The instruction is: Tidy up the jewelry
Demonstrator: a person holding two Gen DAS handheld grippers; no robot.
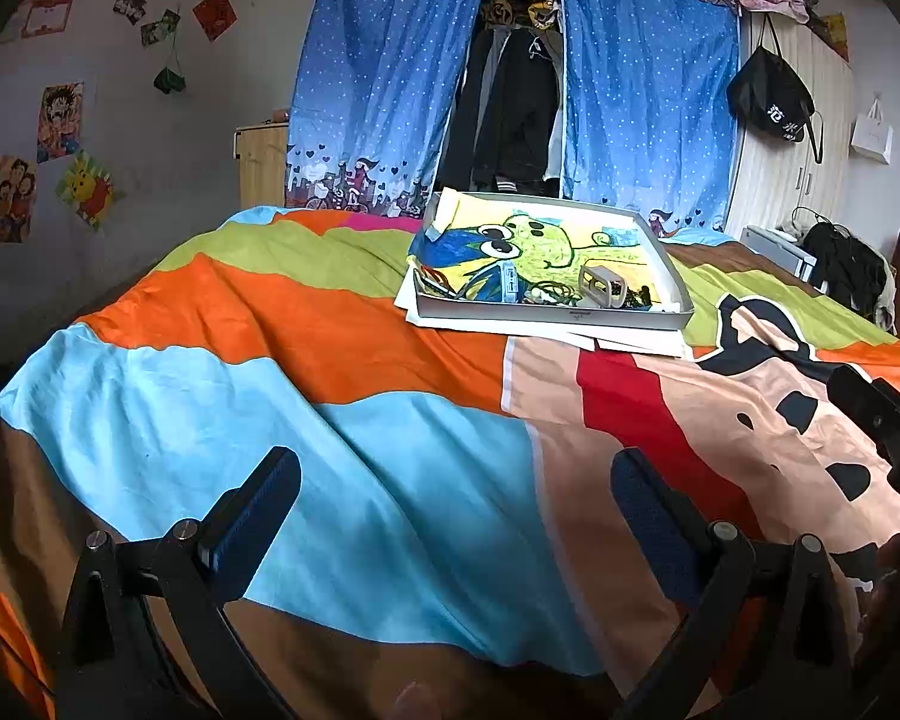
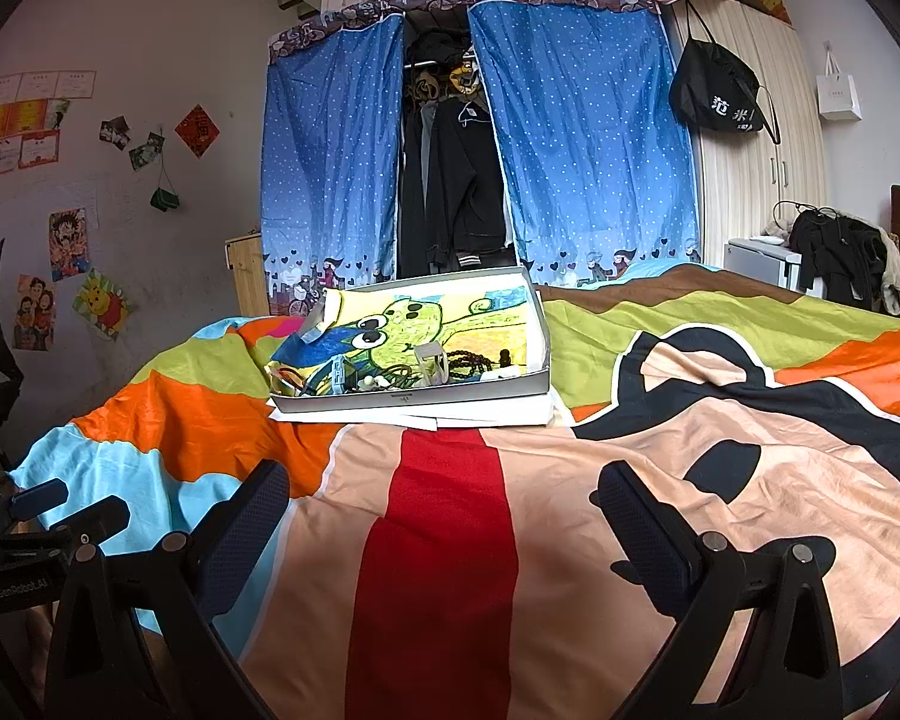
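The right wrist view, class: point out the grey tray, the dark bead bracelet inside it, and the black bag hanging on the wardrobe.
grey tray (image 2: pixel 414 399), right wrist view, on its near front wall.
dark bead bracelet (image 2: pixel 471 359), right wrist view, on the beads' middle.
black bag (image 2: pixel 717 90), right wrist view, on the bag's body.

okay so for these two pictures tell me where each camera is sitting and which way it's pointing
Left wrist: on the left gripper, low over the bedspread, facing along the bed to the grey tray and blue curtain; its own open fingers show, and the right gripper shows at the right edge.
Right wrist: on the right gripper, low over the bedspread, facing the same way; its open fingers show, and the left gripper shows at the lower left.
Shared: tray, curtain, black bag, wall posters.
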